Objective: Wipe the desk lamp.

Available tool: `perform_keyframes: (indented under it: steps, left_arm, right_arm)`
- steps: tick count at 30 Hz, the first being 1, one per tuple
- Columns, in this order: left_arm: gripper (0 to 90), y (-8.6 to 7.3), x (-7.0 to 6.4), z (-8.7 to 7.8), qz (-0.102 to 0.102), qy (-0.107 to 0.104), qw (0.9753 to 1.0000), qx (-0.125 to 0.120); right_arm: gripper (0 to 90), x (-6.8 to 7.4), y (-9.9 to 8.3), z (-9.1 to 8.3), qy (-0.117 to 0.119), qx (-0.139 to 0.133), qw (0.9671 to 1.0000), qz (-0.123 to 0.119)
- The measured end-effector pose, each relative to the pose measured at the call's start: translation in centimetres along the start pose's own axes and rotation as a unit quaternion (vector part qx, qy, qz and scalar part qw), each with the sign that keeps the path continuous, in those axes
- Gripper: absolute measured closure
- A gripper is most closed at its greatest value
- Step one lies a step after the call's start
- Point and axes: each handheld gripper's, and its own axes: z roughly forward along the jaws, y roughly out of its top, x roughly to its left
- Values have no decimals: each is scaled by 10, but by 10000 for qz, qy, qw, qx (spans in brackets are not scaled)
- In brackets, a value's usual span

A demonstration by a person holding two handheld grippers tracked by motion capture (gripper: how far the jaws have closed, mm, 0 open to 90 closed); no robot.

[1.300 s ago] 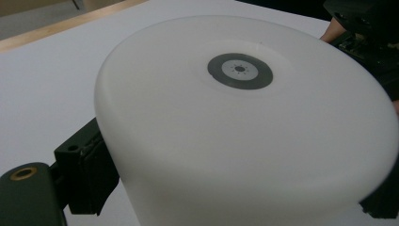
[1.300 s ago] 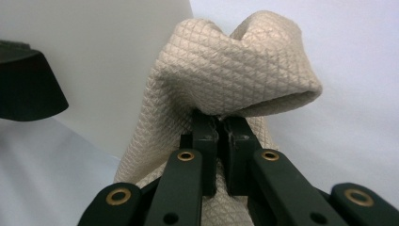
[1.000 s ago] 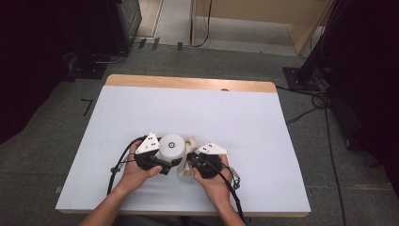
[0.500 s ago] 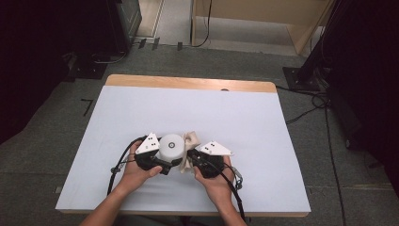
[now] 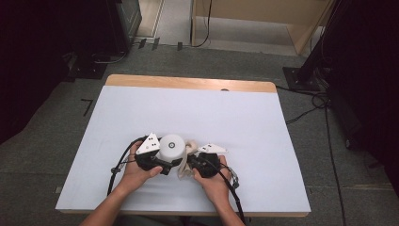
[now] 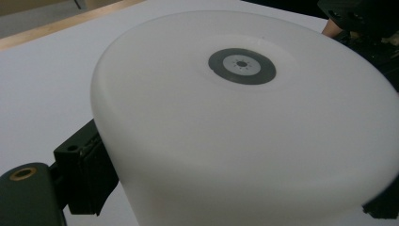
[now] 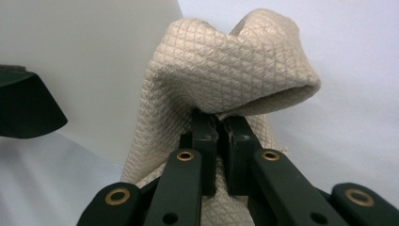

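A white round container [image 5: 171,146] with a grey disc on its flat top stands on the near part of the table. My left gripper [image 5: 169,157] is shut on its side; in the left gripper view the container [image 6: 244,122] sits between the two black jaws of that gripper [image 6: 235,193]. Just to its right lies a beige quilted cloth [image 5: 187,162], bunched up against the container. My right gripper [image 5: 191,161] is shut on a fold of the cloth [image 7: 226,66], its jaws [image 7: 220,127] pressed together on the fabric, with the white container wall [image 7: 84,56] right behind.
The white tabletop [image 5: 197,113] stretches bare beyond the hands to a wooden strip [image 5: 188,83] at the far edge. Black cables [image 5: 117,165] trail from both grippers toward the near edge. Dark stands and cords stand on the floor around the table.
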Motion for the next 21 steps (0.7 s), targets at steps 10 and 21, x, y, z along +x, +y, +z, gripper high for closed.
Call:
perform_keyframes:
  steps: [10,21]
  left_arm:
    - [73,0,0,1,1,-1,10000,21]
    - [73,0,0,1,5,0,10000,35]
  right_arm:
    - [856,12,18,-31,191,-805,9965,-126]
    - [855,10,16,-26,142,-761,9968,-220]
